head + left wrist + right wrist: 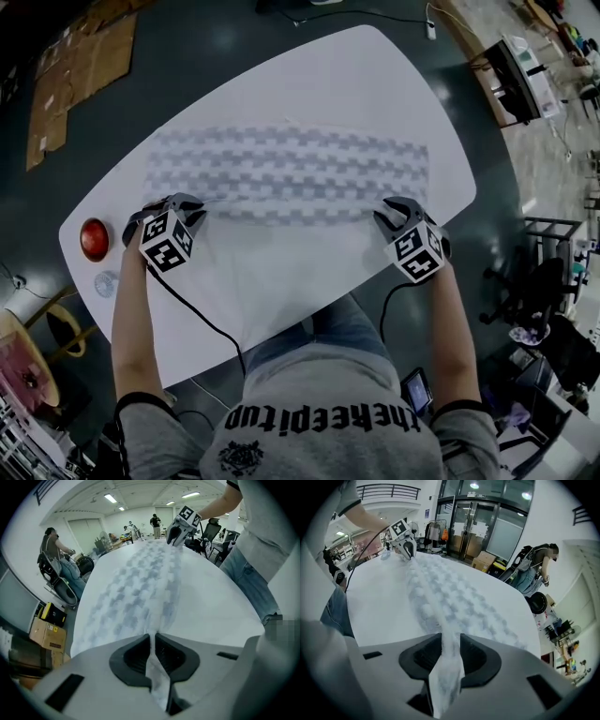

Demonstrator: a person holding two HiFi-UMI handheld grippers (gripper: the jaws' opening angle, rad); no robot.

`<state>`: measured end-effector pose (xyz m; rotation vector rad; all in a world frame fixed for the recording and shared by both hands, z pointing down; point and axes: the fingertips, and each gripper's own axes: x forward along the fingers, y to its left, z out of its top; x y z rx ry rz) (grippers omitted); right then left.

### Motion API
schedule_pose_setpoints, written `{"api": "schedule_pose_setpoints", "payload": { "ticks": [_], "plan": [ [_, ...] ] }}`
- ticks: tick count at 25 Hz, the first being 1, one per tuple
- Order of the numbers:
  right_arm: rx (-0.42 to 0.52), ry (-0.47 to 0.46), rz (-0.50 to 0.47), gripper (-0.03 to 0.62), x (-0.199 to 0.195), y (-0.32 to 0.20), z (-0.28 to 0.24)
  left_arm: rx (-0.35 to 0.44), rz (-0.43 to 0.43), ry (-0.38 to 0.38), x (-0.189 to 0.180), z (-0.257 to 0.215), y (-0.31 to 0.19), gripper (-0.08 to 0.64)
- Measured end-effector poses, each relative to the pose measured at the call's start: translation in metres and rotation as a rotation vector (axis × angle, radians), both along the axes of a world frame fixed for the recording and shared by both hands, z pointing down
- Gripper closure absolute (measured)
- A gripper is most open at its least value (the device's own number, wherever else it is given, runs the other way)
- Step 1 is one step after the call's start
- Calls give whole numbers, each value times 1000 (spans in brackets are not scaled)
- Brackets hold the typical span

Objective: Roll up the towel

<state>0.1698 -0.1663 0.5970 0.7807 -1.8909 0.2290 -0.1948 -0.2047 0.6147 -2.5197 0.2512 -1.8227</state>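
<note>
White oval worktop (394, 84), open workshop floor around it, other people seated well away. The towel (291, 173), grey-and-white checked, lies flat across the middle of the worktop with its long side facing you. No roll has formed yet; you appear to be at the first turn.

Your left gripper (153, 644) has its jaws nearly together, pinching a thin fold of the towel's near edge at the left corner. Your right gripper (450, 644) holds the near edge at the right corner, but its jaws stand noticeably wider, with a thicker bunch of cloth filling the gap. Both corners are raised slightly off the worktop.

Risks noted:
- The right hold looks the looser of the two. If it slackens further, that corner will likely drop and the first turn will be lost on one side.
- Uneven grips invite a skewed, cone-shaped roll if one hand leads.
- The worktop looks smooth. Pushing forward without tucking the edge under may slide the whole towel instead of rolling it.
</note>
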Motion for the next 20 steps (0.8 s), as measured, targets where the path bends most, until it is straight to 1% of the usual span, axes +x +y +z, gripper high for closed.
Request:
{"api": "schedule_pose_setpoints", "payload": {
  "ticks": [2,8,14,17,20],
  "plan": [
    [20,5,-1,471,1,-12,-2,26,-18,-12,-1,1,-9,523],
    [57,28,36,472,1,-37,1,135,-67,-43,-1,5,-37,520],
    [85,74,101,472,8,-57,10,214,-102,-53,4,2,-60,511],
    [93,64,133,471,8,-60,10,248,-117,-11,5,-8,-66,502],
    [91,3,173,471,10,-58,2,255,-136,78,6,-23,-63,479]
  ]
}}
